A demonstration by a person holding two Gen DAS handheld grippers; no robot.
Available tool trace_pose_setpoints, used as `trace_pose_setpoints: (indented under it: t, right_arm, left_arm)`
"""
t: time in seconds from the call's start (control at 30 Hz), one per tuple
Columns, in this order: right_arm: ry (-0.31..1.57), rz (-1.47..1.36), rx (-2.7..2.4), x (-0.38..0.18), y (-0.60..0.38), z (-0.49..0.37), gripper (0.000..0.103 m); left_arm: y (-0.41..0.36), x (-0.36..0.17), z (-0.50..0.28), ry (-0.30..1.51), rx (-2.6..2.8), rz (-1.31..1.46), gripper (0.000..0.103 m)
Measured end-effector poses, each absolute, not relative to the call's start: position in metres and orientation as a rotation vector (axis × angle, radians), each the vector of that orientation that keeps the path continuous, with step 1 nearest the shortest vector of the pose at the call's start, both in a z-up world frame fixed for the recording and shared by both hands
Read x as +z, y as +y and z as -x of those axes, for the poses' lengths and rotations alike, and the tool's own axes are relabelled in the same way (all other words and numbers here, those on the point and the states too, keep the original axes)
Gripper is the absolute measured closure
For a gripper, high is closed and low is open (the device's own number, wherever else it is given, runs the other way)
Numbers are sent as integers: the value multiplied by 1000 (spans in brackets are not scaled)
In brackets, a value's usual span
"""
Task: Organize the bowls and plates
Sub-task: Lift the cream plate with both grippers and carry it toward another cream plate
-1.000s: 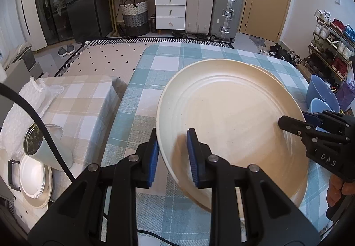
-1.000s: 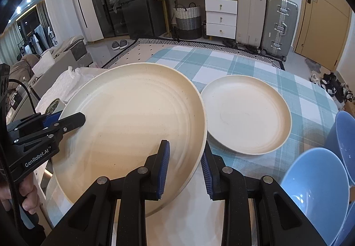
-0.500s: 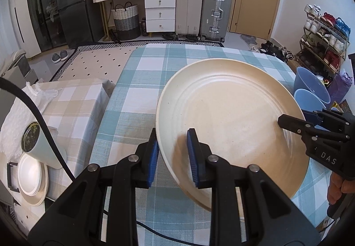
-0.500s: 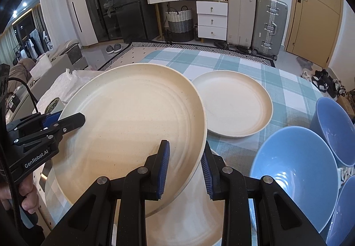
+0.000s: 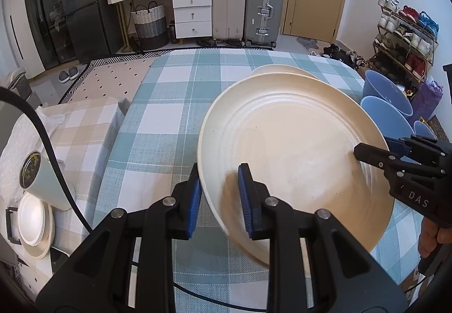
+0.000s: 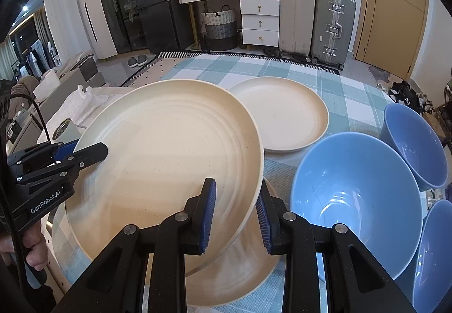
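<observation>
A large cream plate (image 5: 293, 143) (image 6: 169, 149) hangs tilted above the checked table (image 5: 169, 121). My left gripper (image 5: 219, 194) is shut on its left rim, one pad on each face. My right gripper (image 6: 236, 200) is shut on the opposite rim. Each gripper shows in the other's view: the right gripper (image 5: 367, 150), the left gripper (image 6: 96, 149). A second cream plate (image 6: 282, 115) (image 5: 282, 70) lies flat on the table beyond the held one. Another cream rim (image 6: 254, 270) shows under the held plate. A big blue bowl (image 6: 353, 200) sits just right of my right gripper.
Two more blue bowls (image 6: 415, 143) (image 6: 435, 256) stand along the table's right edge. A lower side table (image 5: 82, 132) at the left carries a pale tumbler (image 5: 42, 177) and stacked white plates (image 5: 34, 222). A cable (image 5: 56, 172) trails beside the left gripper.
Both grippers have carried the plate to the right over the table. The blue bowls have come closer in the right wrist view, and the second plate now peeks out behind in the left view.
</observation>
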State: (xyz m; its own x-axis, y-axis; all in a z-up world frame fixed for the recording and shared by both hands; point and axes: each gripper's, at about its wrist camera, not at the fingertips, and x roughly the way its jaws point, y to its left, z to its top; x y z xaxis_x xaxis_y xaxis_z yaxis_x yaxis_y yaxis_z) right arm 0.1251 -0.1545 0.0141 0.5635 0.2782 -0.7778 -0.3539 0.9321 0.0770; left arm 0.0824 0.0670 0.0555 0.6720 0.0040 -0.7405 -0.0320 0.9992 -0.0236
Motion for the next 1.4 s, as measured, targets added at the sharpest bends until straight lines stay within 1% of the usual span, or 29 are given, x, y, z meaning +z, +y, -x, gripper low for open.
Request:
trace_pose_setpoints:
  t: [0.7,1.4]
  right_arm:
    - [942,122,341,-18,-159,-108,74]
    - [878,250,230,-25,-150,-87,73]
  left_arm:
    - [61,12,-83,887,6,11,81]
    - [52,-12,-89,911,4,-44,78]
